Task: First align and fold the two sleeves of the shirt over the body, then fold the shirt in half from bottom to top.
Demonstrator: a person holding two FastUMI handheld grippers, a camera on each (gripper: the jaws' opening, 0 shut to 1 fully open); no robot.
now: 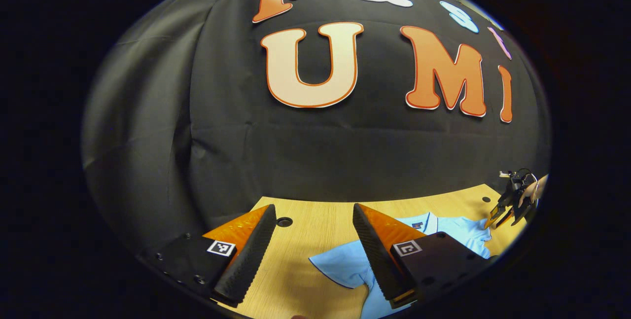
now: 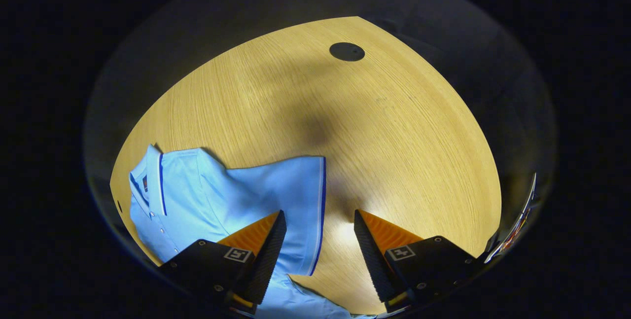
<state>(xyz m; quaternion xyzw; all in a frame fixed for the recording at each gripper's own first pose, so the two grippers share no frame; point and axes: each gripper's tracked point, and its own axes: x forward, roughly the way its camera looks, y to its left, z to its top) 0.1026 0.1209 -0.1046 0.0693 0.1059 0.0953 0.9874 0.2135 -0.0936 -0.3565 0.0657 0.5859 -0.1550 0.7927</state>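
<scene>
Both my jaws gaping, holding nothing; right gripper [image 2: 318,240] hovering over shirt [image 2: 222,195] sleeve hem [image 2: 321,210], bare table [image 2: 394,136] lying beyond.

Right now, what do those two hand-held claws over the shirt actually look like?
Each is a two-finger claw. On the left gripper the fingers are wedge-shaped with ridged, saw-toothed inner faces, set on black blocks with small screws. Each block wears a little square black-and-white marker. The right gripper has the same build and markers. Seen farther off, it is dark with thin cables, gripped by a bare hand.
</scene>
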